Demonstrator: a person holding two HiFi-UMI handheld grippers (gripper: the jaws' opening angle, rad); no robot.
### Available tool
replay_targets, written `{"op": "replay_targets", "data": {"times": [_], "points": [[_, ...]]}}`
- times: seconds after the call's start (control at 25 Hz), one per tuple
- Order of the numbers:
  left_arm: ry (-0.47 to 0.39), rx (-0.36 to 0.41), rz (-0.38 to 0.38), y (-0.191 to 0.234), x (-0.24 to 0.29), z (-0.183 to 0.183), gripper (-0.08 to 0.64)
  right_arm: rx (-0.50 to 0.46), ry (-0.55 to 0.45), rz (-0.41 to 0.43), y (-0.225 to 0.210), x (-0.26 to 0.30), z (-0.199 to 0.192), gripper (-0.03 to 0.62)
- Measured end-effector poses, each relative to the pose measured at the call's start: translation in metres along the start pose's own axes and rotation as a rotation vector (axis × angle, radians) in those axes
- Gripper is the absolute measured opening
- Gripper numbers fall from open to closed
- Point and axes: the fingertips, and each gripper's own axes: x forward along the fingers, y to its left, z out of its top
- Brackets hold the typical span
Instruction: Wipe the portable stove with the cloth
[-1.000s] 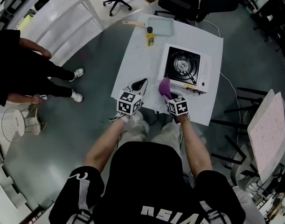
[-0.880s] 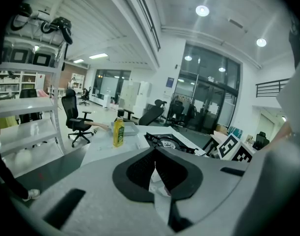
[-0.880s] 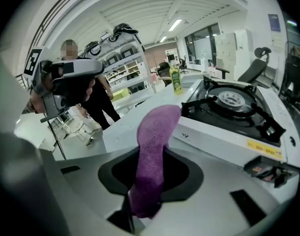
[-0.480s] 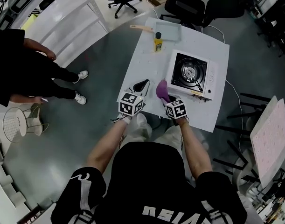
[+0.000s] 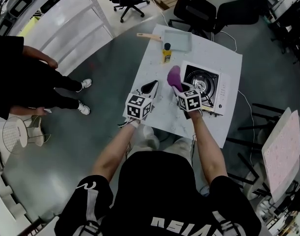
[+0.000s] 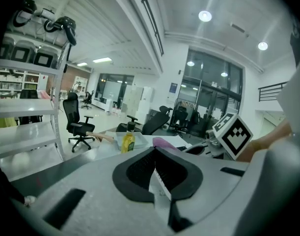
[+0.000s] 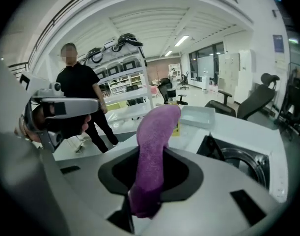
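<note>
On the white worktop (image 5: pixel 152 58) sits a white portable stove with a black burner well (image 5: pixel 221 90). The right forearm reaches forward, and the right hand-held gripper (image 5: pixel 177 85) is clamped on a purple cloth (image 5: pixel 174 75) that stands upright just beside the stove's left edge. The left hand-held gripper (image 5: pixel 150 87), jaws together and empty, points forward over the worktop's left side.

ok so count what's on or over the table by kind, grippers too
stove: 1
cloth: 1
bottle: 1
tray: 1
wooden-handled tool: 1
grippers: 2, left gripper and right gripper
total: 7
</note>
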Motion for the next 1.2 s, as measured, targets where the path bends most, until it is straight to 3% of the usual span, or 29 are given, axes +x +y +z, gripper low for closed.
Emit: {"op": "replay_targets", "data": {"times": [0.48, 0.88, 1.2], "points": [[0.02, -0.008, -0.001, 0.043, 0.059, 0.026, 0.009, 0.116, 0.061, -0.128, -0.107, 0.069, 0.041, 0.109], [0.038, -0.02, -0.006, 0.065, 0.081, 0.029, 0.009, 0.146, 0.104, -0.197, -0.13, 0.087, 0.039, 0.109], [0.037, -0.023, -0.033, 0.059, 0.089, 0.03, 0.009, 0.131, 0.147, -0.162, -0.118, 0.087, 0.026, 0.109]]}}
